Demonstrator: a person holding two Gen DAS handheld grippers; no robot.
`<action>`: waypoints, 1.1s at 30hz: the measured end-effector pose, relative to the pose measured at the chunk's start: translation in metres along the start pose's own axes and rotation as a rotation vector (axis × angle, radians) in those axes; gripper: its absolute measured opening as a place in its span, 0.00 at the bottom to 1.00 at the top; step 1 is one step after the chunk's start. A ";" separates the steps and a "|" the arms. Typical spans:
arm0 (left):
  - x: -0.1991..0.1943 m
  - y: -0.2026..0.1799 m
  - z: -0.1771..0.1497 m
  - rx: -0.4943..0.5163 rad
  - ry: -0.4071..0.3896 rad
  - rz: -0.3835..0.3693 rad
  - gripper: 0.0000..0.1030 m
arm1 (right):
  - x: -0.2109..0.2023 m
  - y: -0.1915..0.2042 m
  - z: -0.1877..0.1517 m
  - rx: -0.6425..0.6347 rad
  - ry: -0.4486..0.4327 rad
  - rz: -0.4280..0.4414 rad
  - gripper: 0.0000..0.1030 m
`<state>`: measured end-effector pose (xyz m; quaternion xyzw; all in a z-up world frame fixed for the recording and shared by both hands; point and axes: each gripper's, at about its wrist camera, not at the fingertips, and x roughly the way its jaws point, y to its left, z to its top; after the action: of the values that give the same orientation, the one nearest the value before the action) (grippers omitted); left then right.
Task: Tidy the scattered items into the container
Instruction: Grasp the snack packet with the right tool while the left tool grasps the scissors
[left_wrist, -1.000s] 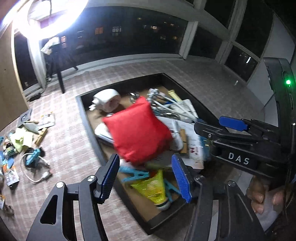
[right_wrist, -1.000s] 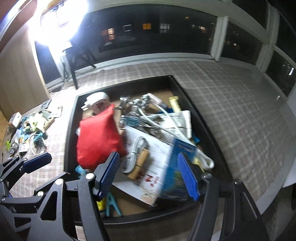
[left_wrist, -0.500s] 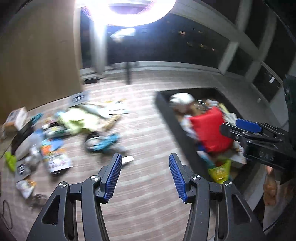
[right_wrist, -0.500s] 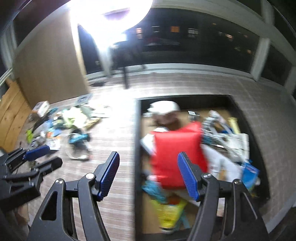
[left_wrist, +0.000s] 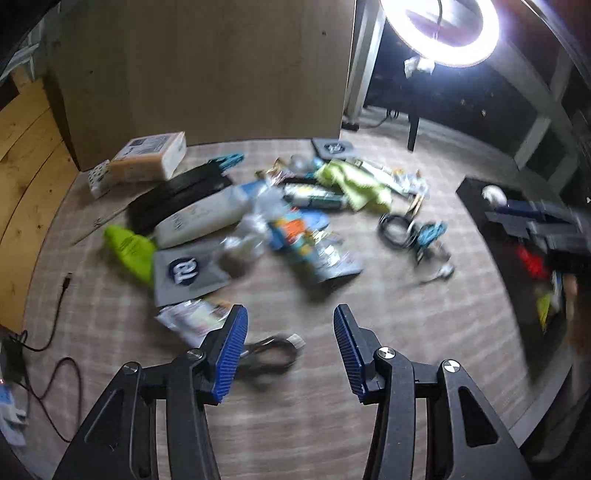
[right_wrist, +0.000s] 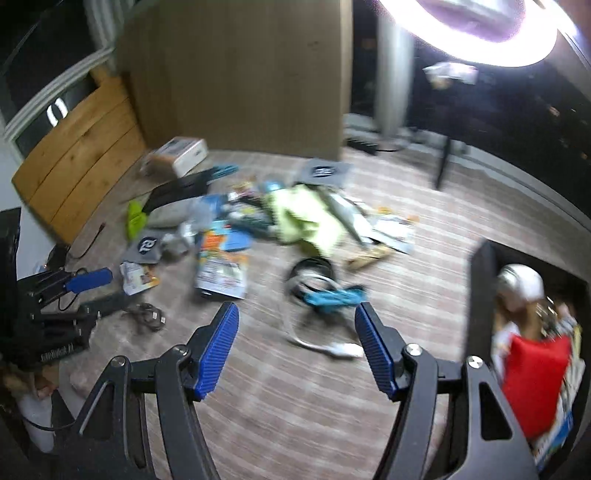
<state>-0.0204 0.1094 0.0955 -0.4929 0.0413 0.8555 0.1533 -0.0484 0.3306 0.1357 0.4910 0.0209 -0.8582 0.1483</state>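
Clutter (left_wrist: 295, 221) lies scattered on my far left; left gripper (left_wrist: 290, 354) hangs over bare mat, fingers closing on nothing. Right gripper (right_wrist: 297, 349) fingers spread wide, empty. Container (right_wrist: 480, 295) sits far right, red pouch (right_wrist: 535, 384) inside.

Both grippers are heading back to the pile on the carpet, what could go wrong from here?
The black cable lies loose by the left gripper, whose jaws are closing with nothing between them; it may snag or get dragged. The pile's items overlap, so the open right gripper could grab the teal clip together with its tangled white cord.
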 end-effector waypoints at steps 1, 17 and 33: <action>0.001 0.005 -0.004 0.020 0.009 -0.001 0.44 | 0.005 0.005 0.004 -0.013 0.015 0.022 0.63; 0.041 0.000 -0.017 0.317 0.113 -0.044 0.46 | 0.122 0.048 0.045 0.004 0.267 0.094 0.63; 0.070 -0.010 -0.017 0.502 0.204 -0.062 0.42 | 0.151 0.055 0.051 0.047 0.374 0.115 0.63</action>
<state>-0.0356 0.1307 0.0272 -0.5240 0.2519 0.7594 0.2918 -0.1475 0.2335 0.0398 0.6457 0.0000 -0.7423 0.1791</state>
